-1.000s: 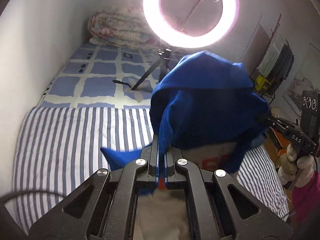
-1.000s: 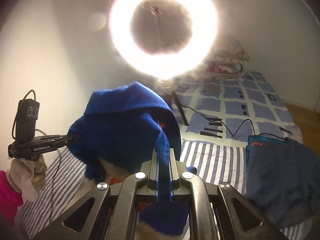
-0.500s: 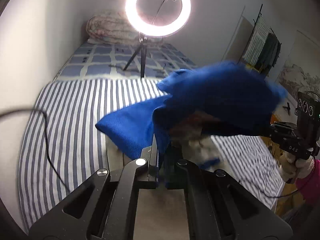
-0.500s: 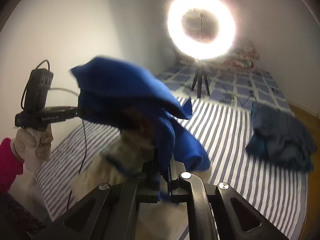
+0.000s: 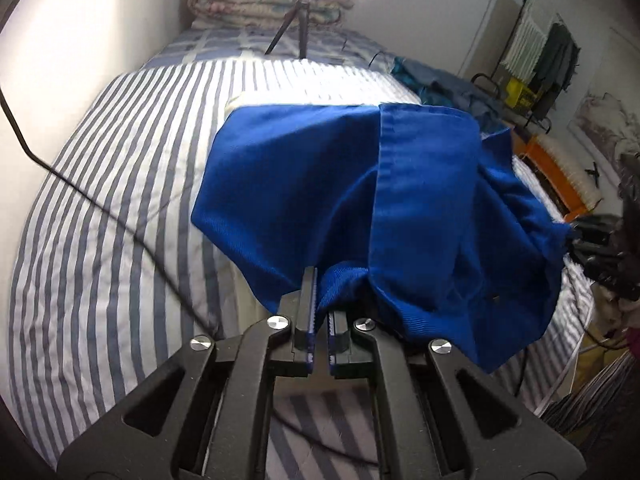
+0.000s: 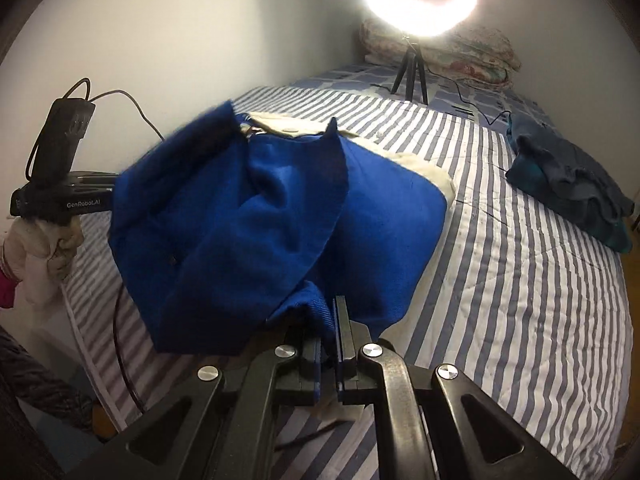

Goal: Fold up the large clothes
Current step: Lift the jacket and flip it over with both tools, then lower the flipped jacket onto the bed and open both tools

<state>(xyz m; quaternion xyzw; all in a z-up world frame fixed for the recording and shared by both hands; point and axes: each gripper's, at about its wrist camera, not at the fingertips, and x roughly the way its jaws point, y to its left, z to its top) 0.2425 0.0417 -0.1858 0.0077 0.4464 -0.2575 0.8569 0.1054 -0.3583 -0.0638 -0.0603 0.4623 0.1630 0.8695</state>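
A large blue garment (image 5: 360, 200) with a cream part showing at its far edge (image 6: 404, 160) lies draped over the striped bed (image 5: 120, 200). My left gripper (image 5: 320, 300) is shut on a near edge of the blue cloth. My right gripper (image 6: 332, 320) is shut on another near edge of it (image 6: 280, 220). In the right wrist view the left gripper (image 6: 64, 200) holds the cloth's left side. In the left wrist view the right gripper (image 5: 592, 236) is at the cloth's right side, blurred.
A ring light on a tripod (image 6: 416, 0) stands on the bed at the far end, with a cable (image 6: 472, 108) trailing from it. A pile of dark teal clothes (image 6: 572, 188) lies at the bed's right side. A folded quilt (image 5: 260, 4) sits by the wall. A black cable (image 5: 100, 208) crosses the bed.
Both grippers have swung the blue garment down from the air onto the bed. It now lies spread lower and flatter, and the ring light has moved up to the frames' top edge.
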